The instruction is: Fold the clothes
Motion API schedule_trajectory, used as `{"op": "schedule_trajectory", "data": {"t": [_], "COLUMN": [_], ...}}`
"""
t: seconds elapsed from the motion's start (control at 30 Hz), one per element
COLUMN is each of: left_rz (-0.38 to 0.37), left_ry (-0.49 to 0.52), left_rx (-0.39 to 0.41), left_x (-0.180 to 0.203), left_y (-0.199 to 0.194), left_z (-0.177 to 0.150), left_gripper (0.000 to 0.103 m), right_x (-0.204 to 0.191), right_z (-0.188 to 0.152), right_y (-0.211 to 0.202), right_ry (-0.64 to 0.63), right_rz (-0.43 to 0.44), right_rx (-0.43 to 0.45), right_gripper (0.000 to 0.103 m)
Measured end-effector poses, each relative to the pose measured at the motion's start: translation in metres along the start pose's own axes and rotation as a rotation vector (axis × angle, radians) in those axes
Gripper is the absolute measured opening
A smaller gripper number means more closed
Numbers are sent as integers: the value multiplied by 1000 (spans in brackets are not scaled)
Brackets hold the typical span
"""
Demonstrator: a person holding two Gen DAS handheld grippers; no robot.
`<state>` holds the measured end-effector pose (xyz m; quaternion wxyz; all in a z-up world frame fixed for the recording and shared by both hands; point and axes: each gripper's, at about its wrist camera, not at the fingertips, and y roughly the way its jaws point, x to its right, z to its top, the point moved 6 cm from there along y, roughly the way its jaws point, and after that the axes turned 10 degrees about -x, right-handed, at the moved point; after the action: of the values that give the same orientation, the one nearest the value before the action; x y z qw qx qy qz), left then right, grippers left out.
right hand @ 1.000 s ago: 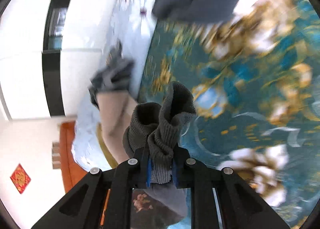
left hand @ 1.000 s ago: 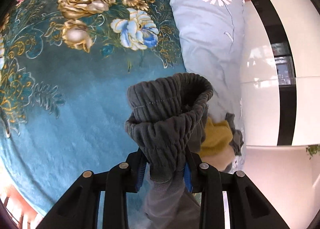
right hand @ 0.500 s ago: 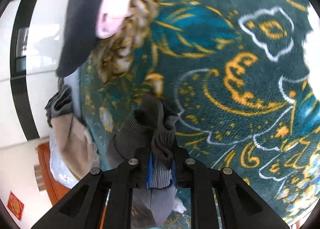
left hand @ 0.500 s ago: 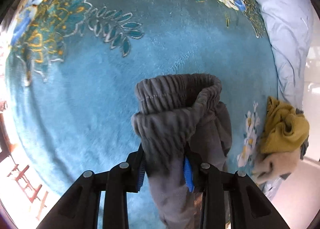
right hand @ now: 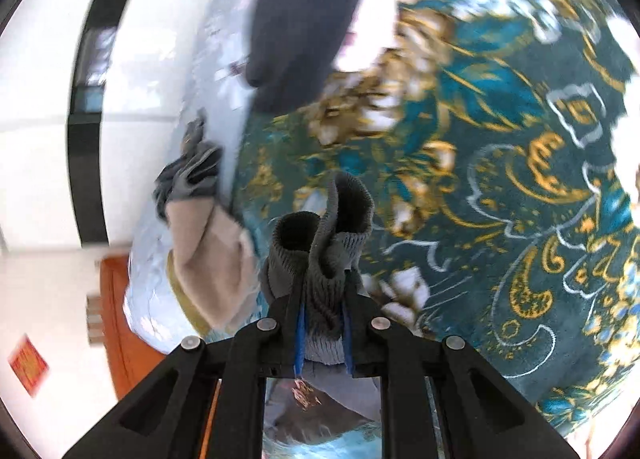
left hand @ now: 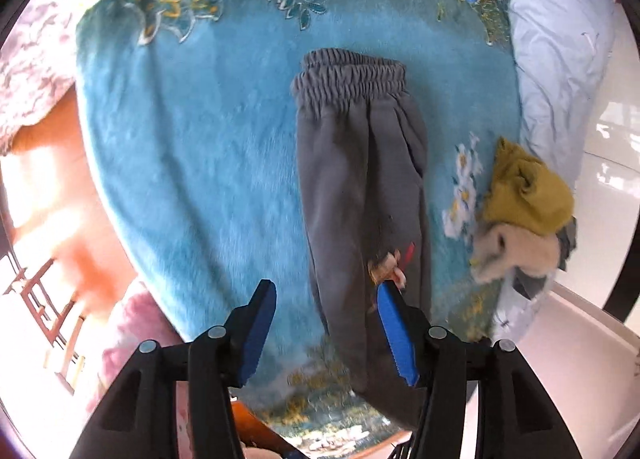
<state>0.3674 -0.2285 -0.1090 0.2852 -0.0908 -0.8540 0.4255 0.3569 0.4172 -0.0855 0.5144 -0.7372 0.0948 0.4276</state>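
**Clearance around the trousers**

I see open blanket to the left of the grey trousers; nothing lies there as far as the bed edge. To their right the lane is narrow: a heap of mustard and beige clothes sits near, against the pale blue quilt. From the right wrist, a dark garment blocks the far end; patterned blanket beside it lies bare.

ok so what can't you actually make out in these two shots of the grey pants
- Left wrist view: the lower end of the grey sweatpants runs behind the open left gripper; the cuffs are hidden.
- Left wrist view: the print on the leg is too small and blurred to identify.
- Right wrist view: motion blur smears the floral blanket; the right gripper covers most of the ribbed cuffs it clamps.
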Motion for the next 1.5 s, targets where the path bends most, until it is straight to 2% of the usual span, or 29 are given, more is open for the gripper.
{"op": "schedule_trajectory", "data": {"t": [0.13,0.23,0.33,0.47,0.67,0.8,0.87,0.93,1.03,1.13,1.23,1.3,1.43,1.5], "left_rz": [-48,-81,-99,-66,93,154,167,162,131,93,69,65,65,70], "left_ry": [-31,-30,-13,37,197,270,296,300,258,219,238,254,263,272], "left_rx": [21,42,50,30,-59,-118,-144,-162,-187,-197,-189,-176,-165,-160], "left_x": [-8,-6,-2,5,19,19,18,13,0,-12,-15,-16,-18,-18], "left_y": [-25,-41,-50,-52,-34,-15,-6,2,11,16,19,21,28,32], "left_z": [-9,-3,9,32,73,97,107,115,126,132,136,139,144,146], "left_gripper": [57,57,58,59,60,60,62,63,63,64,65,67,72,73], "right_x": [-52,-93,-113,-119,-111,-102,-102,-112,-130,-136,-116,-104,-75,-56], "right_z": [-26,-54,-91,-138,-209,-243,-254,-265,-266,-230,-186,-179,-196,-199], "right_y": [9,32,66,131,201,235,240,238,222,205,201,216,260,277], "right_ry": [-196,-355,-470,-536,-590,-624,-612,-618,-641,-604,-488,-454,-452,-451], "right_rz": [-86,-170,-274,-375,-502,-591,-590,-549,-503,-539,-602,-631,-706,-772], "right_rx": [-59,-106,-150,-196,-263,-303,-319,-353,-352,-262,-202,-227,-365,-421], "right_gripper": [15,15,15,15,16,21,26,28,30,31,31,31,32,33]}}
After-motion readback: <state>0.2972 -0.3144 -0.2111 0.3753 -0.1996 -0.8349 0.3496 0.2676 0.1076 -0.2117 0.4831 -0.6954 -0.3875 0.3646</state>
